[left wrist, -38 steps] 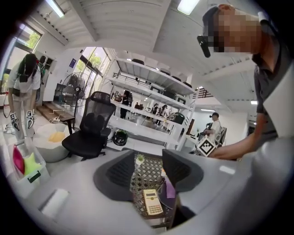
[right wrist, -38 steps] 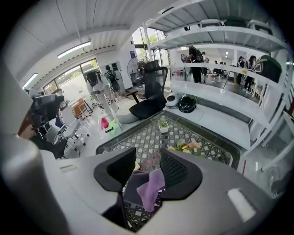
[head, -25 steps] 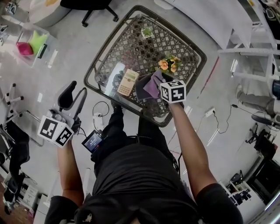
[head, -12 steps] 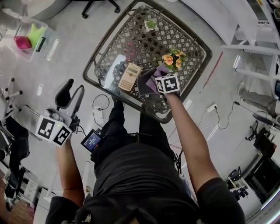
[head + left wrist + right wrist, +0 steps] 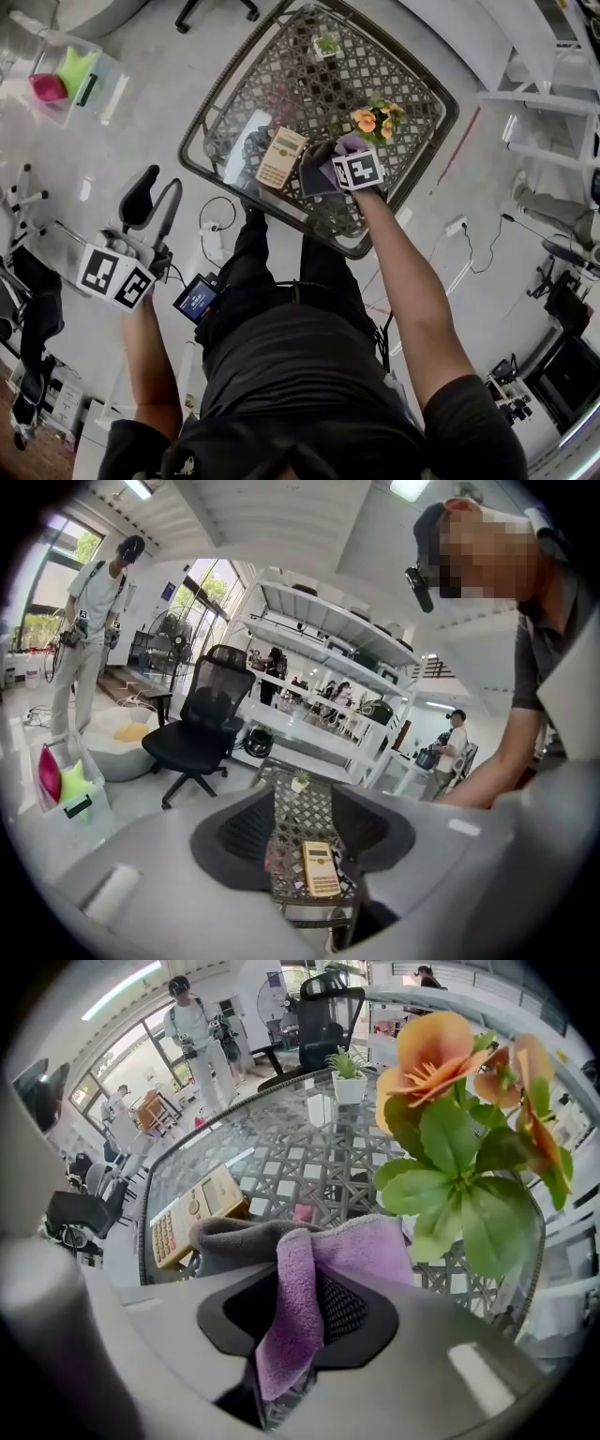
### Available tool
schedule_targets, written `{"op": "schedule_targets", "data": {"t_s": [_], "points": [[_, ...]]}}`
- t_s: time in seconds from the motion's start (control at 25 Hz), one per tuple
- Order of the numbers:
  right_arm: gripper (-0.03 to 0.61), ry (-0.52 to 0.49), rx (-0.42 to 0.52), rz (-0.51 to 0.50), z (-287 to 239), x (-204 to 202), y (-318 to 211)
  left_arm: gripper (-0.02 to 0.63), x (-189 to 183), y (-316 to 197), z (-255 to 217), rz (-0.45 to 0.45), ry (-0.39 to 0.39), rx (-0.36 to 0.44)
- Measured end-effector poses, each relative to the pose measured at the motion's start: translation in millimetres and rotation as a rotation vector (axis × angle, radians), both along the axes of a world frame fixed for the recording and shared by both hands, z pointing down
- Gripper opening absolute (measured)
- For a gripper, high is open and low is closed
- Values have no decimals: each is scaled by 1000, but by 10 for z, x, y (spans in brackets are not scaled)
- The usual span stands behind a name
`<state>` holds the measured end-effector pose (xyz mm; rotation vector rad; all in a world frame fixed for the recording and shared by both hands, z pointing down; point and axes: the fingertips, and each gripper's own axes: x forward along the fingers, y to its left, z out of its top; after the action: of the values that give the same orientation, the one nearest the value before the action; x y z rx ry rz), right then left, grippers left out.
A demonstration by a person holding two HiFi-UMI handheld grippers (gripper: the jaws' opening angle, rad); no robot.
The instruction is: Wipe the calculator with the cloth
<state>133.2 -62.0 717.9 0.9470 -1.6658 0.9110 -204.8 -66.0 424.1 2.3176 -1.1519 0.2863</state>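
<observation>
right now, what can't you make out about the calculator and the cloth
- calculator key labels: too small in the head view and the right gripper view
- cloth, lower end: right gripper view, hidden behind the right hand-held gripper, whose jaws have just been closing on it
- what the orange flowers stand in: head view, covered by their leaves

Black short-sleeved shirt (image 5: 300,384), black trousers (image 5: 242,272)

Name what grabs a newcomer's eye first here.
The right gripper has just closed its jaws on a fold of the purple cloth at the lattice table's near edge. Orange flowers loom just beyond it, and the tan calculator lies to the cloth's left.
</observation>
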Motion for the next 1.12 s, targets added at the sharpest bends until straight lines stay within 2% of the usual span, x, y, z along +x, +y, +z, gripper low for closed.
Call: {"op": "schedule_targets", "data": {"t_s": [0.12, 0.32, 0.72, 0.92, 1.12], "points": [[80, 0, 2, 11, -24, -6, -2, 218, 2, 9, 7, -1, 3, 3], [74, -10, 19, 48, -174, -66, 7, 218, -81, 18, 0, -11, 8, 7], [74, -191, 111, 184, -620, -441, -154, 218, -201, 7, 28, -31, 21, 10], [74, -247, 122, 154, -626, -852, -295, 218, -313, 13, 53, -50, 18, 2], [74, -241, 127, 120, -505, -1159, -452, 218, -418, 40, 101, -67, 16, -9]]}}
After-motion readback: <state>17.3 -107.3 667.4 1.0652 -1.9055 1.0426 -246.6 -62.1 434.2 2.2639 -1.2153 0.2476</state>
